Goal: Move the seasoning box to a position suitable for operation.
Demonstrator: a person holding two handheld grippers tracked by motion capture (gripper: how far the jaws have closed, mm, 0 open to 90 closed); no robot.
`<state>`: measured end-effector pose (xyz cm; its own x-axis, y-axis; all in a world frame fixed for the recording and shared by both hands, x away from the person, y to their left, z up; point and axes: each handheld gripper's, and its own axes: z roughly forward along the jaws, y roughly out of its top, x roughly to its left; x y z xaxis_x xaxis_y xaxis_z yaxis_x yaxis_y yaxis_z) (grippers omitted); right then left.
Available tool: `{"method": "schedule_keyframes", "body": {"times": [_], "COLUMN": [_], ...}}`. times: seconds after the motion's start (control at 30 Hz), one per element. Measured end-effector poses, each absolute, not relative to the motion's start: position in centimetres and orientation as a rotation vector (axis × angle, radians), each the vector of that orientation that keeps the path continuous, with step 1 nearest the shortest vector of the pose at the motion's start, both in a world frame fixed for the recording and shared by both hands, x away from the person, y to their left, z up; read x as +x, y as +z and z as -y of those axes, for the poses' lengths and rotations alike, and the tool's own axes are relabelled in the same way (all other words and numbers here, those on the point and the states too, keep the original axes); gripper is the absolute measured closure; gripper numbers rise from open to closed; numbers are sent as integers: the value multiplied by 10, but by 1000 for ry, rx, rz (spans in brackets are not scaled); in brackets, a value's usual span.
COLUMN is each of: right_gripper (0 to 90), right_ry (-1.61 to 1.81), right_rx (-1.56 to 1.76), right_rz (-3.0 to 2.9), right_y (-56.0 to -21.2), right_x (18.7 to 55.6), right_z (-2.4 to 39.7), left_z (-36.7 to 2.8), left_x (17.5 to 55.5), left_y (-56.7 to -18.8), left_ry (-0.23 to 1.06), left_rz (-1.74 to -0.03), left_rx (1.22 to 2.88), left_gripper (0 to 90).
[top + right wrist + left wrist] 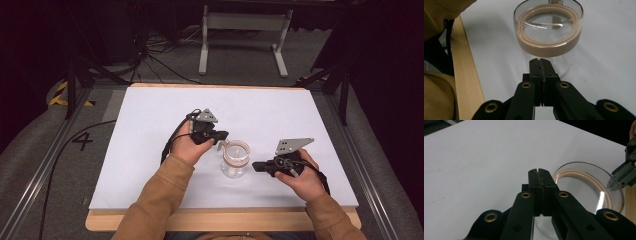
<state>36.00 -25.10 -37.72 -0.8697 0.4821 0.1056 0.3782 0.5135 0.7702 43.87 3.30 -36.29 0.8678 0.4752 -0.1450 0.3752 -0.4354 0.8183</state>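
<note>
A clear glass jar (235, 159) with a tan band around its rim stands upright on the white table top (150, 150), between my two hands. My left gripper (224, 134) is shut and empty, with its tip just left of the jar's rim (589, 187). My right gripper (254, 166) is shut too, holding nothing, and points at the jar's right side from a short gap away. In the right gripper view the jar (548, 30) is open on top, right beyond the closed jaws of my right gripper (540, 60). The right gripper's tip (624, 175) shows beyond the jar in the left gripper view.
The white sheet lies on a wooden board whose front edge (220, 220) runs along the person's side. Tan sleeves (150, 200) come in from the bottom. Beyond the table a white frame (245, 35) and black cables (150, 55) sit on the floor.
</note>
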Motion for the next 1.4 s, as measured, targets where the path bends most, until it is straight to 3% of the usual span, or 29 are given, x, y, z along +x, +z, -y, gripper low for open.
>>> {"method": "schedule_keyframes", "body": {"times": [1.4], "right_gripper": [899], "right_ry": [1540], "right_rx": [788], "right_rz": [-2423], "right_y": [-370], "right_x": [365], "right_z": [240], "left_z": [-32], "left_x": [440], "left_y": [-367], "left_ry": [148], "left_rz": [-620], "left_rx": [2088], "left_gripper": [900]}}
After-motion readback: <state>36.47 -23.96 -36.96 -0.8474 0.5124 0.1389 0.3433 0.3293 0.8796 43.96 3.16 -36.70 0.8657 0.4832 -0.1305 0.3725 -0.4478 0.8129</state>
